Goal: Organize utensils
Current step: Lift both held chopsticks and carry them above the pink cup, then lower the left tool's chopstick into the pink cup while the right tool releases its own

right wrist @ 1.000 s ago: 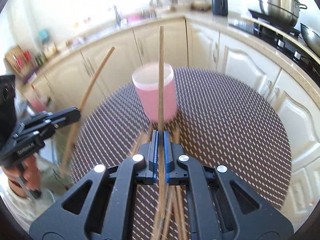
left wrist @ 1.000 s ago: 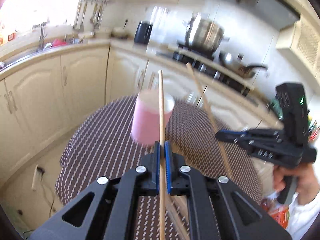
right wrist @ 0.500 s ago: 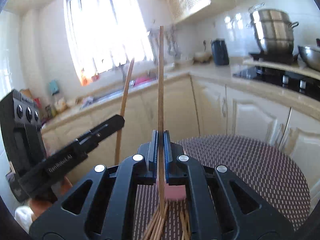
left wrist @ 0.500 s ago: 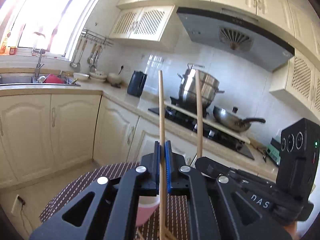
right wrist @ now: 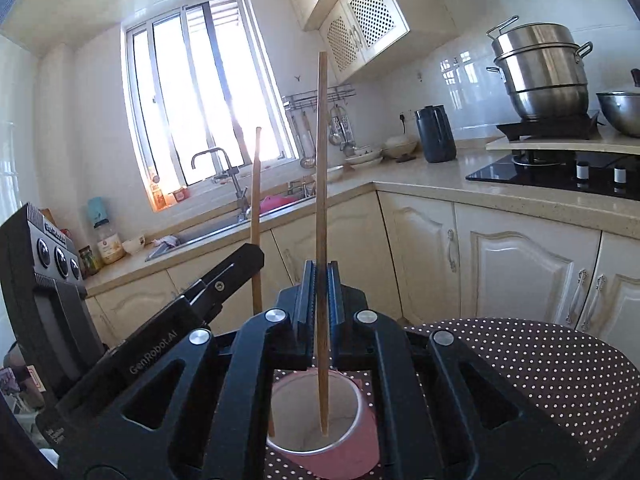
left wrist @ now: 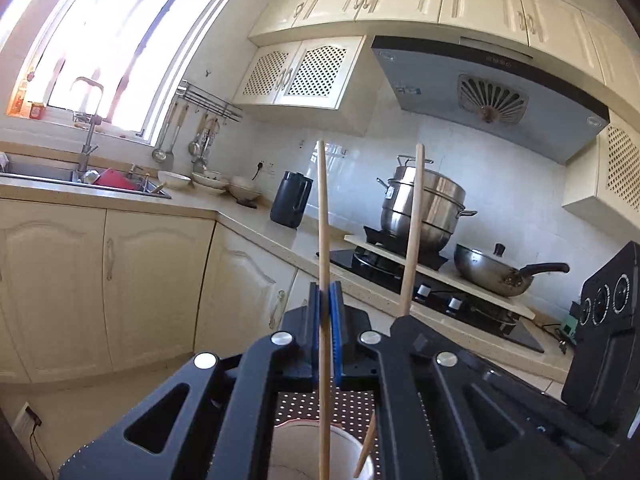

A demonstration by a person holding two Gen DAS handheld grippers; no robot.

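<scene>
My left gripper (left wrist: 326, 304) is shut on a wooden chopstick (left wrist: 322, 220) that stands upright. Its lower end hangs inside the pink cup (left wrist: 280, 432) below the jaws. Close on its right, my right gripper (left wrist: 404, 320) holds a second chopstick (left wrist: 412, 232), also upright. In the right wrist view, my right gripper (right wrist: 321, 280) is shut on its chopstick (right wrist: 322, 160), whose tip sits inside the pink cup (right wrist: 360, 440). My left gripper (right wrist: 256, 254) stands just to the left with its chopstick (right wrist: 256, 184) dipping into the same cup.
The cup stands on a round table with a brown dotted cloth (right wrist: 540, 368). Cream cabinets (left wrist: 152, 288) ring the table. On the counter are a sink (left wrist: 60, 176), a dark kettle (left wrist: 290, 200), a steel steamer pot (left wrist: 424, 208) and a wok (left wrist: 496, 276) on the hob.
Both grippers have tipped up from looking down at the table to nearly level and drawn together over the cup. The chopsticks now stand upright with their lower ends in the cup.
</scene>
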